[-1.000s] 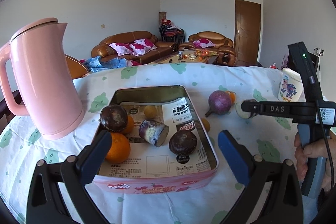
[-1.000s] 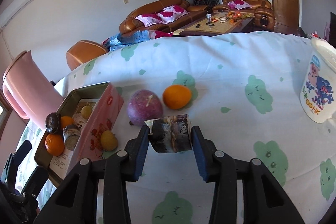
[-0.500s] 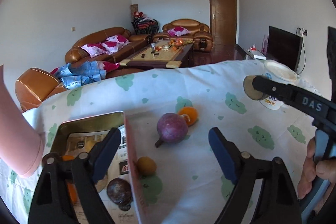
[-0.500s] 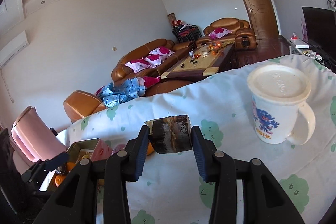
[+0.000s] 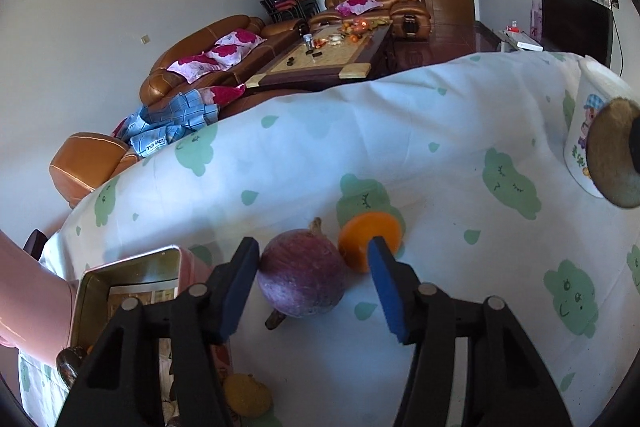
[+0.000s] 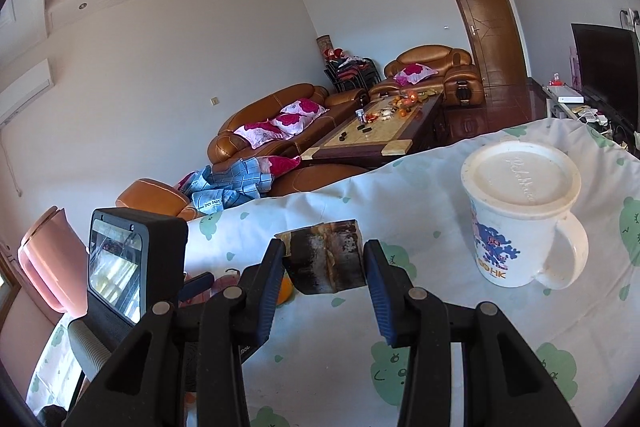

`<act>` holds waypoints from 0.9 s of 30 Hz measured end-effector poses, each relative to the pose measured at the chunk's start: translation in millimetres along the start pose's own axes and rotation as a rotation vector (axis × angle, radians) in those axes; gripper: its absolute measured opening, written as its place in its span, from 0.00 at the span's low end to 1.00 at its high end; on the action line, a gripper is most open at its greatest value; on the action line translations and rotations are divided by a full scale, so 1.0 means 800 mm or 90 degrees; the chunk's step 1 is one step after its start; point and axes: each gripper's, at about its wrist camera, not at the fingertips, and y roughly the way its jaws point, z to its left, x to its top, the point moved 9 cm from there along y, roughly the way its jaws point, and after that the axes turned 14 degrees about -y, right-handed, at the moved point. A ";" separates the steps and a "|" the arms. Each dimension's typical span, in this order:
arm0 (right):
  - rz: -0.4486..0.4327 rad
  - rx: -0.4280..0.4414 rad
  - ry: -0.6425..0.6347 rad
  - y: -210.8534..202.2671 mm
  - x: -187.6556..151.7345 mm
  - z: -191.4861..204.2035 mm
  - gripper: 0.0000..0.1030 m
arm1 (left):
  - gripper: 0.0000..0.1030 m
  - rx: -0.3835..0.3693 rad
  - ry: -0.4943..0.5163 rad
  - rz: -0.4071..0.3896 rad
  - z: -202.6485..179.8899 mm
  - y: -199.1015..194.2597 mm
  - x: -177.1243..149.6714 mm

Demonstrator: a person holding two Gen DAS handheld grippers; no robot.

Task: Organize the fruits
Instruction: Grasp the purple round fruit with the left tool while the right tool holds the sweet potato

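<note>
A round purple fruit (image 5: 302, 275) with a stalk lies on the cloud-print tablecloth, an orange (image 5: 360, 235) just behind it. My left gripper (image 5: 312, 255) straddles the purple fruit with its jaws closing. The left pad is at the skin; a gap remains at the right pad. Off the cloth, my right gripper (image 6: 324, 259) is shut on a dark-skinned cut chunk (image 6: 328, 255), whose cut end also shows in the left wrist view as the chunk (image 5: 614, 153). The pink tin box (image 5: 132, 267) with fruit in it stands at the left.
A white lidded cartoon mug (image 6: 516, 219) stands right of the held chunk. The pink kettle (image 5: 28, 299) is beside the tin at far left. A small yellow fruit (image 5: 246, 395) lies by the tin's near corner. The table's far edge drops to a living room.
My left gripper swung right from over the tin to the purple fruit, and its jaws narrowed around it. My right gripper lifted the chunk off the cloth, then held still.
</note>
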 end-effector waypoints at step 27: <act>0.006 0.009 0.016 0.000 0.003 -0.004 0.41 | 0.49 -0.092 -0.069 0.185 0.002 0.010 -0.029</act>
